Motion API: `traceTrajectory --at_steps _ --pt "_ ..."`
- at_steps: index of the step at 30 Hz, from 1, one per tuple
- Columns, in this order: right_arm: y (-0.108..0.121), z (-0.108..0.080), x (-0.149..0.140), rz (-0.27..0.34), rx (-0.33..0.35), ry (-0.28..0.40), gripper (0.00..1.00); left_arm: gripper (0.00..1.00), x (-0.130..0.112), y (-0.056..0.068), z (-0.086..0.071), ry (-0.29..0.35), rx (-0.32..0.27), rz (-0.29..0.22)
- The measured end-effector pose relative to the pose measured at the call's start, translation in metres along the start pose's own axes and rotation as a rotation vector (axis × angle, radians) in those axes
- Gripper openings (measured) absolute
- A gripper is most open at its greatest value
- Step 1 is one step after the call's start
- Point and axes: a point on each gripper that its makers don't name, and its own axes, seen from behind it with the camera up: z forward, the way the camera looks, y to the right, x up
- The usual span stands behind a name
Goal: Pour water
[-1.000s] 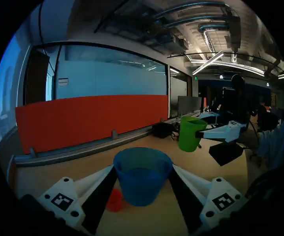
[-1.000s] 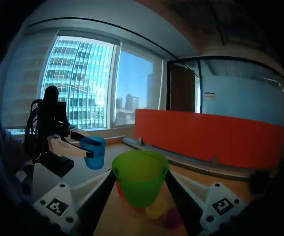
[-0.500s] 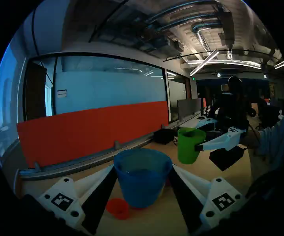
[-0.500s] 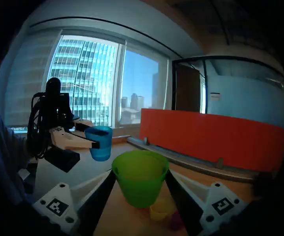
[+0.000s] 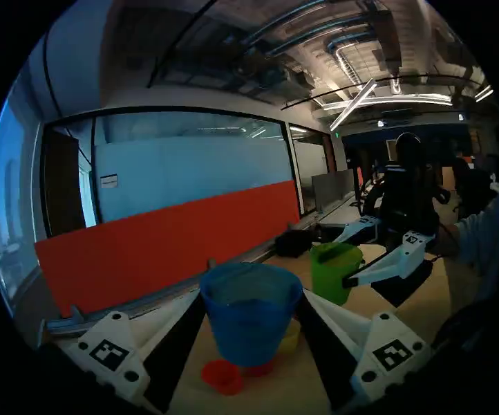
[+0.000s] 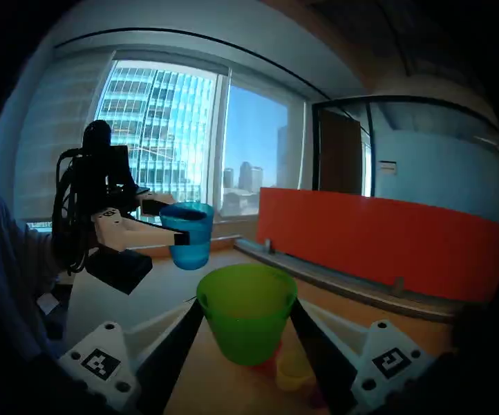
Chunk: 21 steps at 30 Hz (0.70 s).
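In the left gripper view my left gripper (image 5: 251, 315) is shut on a blue cup (image 5: 250, 315) with water inside, held upright above the wooden table (image 5: 332, 387). The green cup (image 5: 334, 270) hangs to the right, beyond it, pinched by the right gripper (image 5: 346, 280). In the right gripper view my right gripper (image 6: 247, 321) is shut on that green cup (image 6: 247, 319), upright, its inside hidden. The blue cup (image 6: 189, 235) floats up and to the left, higher than the green rim, in the left gripper (image 6: 179, 237). The cups are apart.
Small cups stand on the table below: a red one (image 5: 222, 375) and a yellow one (image 5: 290, 337), the yellow one (image 6: 295, 370) also under the green cup. An orange partition (image 6: 388, 242) runs behind the table. A person's sleeve (image 5: 481, 238) is at the right.
The blue cup has risen and come closer to the green cup. In the left gripper view the green cup has sunk lower and moved nearer. Both grips hold.
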Motion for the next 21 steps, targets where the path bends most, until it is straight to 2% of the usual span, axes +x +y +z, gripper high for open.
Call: traceTrajectory --at_steps 9,21 --pt "-0.014 0.011 -0.007 -0.006 0.04 -0.013 0.91 0.87 0.019 0.004 0.001 0.018 0.006 0.104" --pt "-0.034 0.022 -0.016 0.002 0.089 -0.025 0.9 0.87 0.042 0.009 0.005 0.025 0.02 0.278"
